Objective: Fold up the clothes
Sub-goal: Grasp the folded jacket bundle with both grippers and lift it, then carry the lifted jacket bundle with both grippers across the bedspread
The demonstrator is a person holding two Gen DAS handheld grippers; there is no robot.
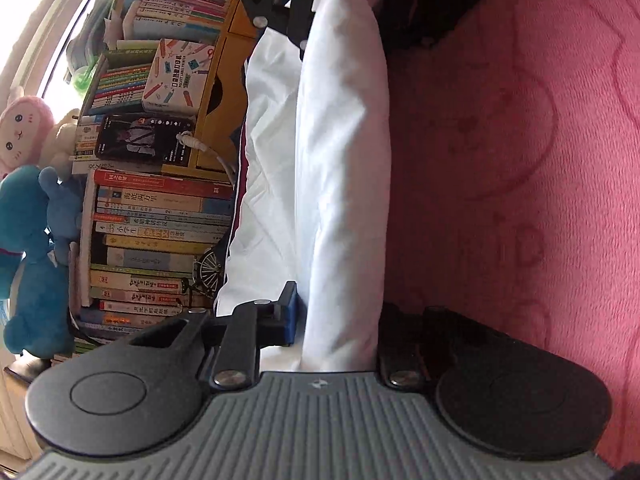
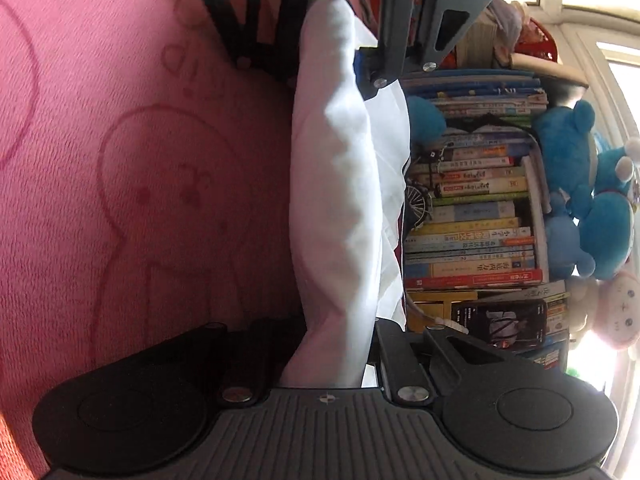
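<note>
A white garment point(image 1: 344, 168) with a dark red trim is stretched taut between the two grippers, above a pink blanket point(image 1: 520, 160). My left gripper point(image 1: 340, 320) is shut on one end of the garment. My right gripper point(image 2: 340, 344) is shut on the other end of the garment point(image 2: 336, 200). Each gripper faces the other: the right gripper shows at the top of the left wrist view point(image 1: 280, 12), and the left gripper at the top of the right wrist view point(image 2: 360, 40). The fingertips are hidden by the cloth.
The pink blanket point(image 2: 120, 180) with a cartoon print covers the surface on one side. On the other side stand stacked books point(image 1: 156, 224), a phone point(image 1: 144, 138), a yellow box point(image 1: 228, 92) and blue and pink plush toys point(image 1: 32, 260) by a bright window.
</note>
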